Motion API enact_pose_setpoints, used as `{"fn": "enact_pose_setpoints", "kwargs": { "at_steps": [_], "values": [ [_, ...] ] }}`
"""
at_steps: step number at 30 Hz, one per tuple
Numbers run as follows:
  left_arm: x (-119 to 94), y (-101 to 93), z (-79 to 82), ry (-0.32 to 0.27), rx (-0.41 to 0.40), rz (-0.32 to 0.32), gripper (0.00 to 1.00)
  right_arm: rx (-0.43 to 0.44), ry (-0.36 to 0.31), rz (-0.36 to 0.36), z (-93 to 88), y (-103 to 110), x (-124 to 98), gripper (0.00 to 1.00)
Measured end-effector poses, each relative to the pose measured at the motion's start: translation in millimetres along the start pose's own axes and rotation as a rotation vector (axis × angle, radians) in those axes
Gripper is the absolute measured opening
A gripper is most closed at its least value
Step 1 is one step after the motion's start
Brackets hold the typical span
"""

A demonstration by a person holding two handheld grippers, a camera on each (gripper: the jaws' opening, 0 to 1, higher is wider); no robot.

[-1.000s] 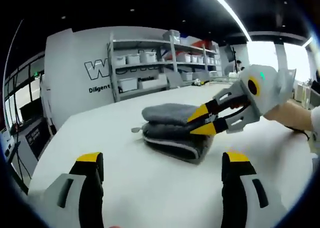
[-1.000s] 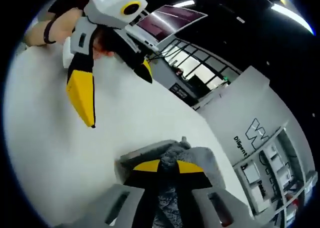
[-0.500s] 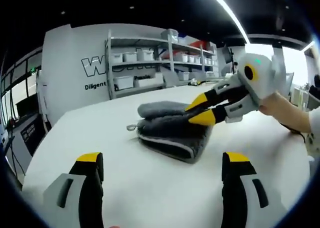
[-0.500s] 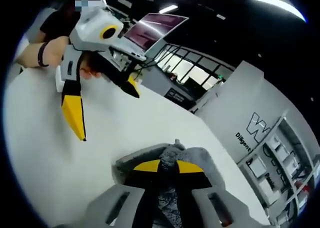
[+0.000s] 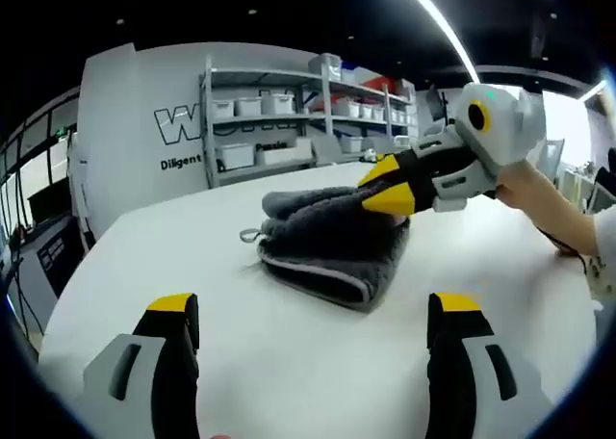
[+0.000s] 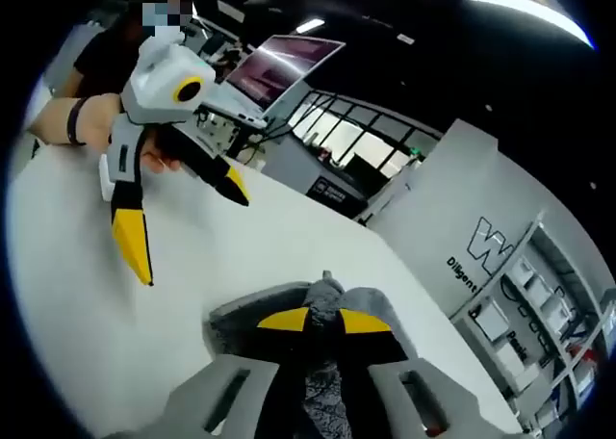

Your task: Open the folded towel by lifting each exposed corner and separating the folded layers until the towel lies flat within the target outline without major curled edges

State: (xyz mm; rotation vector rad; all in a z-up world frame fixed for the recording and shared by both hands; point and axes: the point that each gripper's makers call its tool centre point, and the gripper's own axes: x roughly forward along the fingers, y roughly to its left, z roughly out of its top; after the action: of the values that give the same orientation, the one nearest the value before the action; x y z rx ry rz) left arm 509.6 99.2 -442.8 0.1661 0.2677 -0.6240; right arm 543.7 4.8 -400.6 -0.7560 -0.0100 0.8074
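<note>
Folded grey towel [image 5: 332,246] with paler edge trim, mid white table [image 5: 289,362], top layer pinched by right gripper [image 6: 323,321], left gripper [image 5: 313,333] spread wide, hovering, storage shelves [image 5: 289,121] behind.

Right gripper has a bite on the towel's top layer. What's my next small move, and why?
Probably keep the right gripper shut and lift the pinched layer up and away from the stack. The towel is still folded on the white table, with only its upper layer raised. The left gripper is open and apart from the cloth, so it could then pin the lower layers.
</note>
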Motion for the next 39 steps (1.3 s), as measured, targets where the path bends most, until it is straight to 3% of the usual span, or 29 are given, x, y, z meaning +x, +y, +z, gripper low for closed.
{"fn": "enact_pose_setpoints", "kwargs": {
  "at_steps": [39],
  "values": [
    [0, -2.3, -2.0, 0.012, 0.002, -0.011, 0.98, 0.052, -0.032, -0.125, 0.4, -55, -26, 0.06]
  ]
}}
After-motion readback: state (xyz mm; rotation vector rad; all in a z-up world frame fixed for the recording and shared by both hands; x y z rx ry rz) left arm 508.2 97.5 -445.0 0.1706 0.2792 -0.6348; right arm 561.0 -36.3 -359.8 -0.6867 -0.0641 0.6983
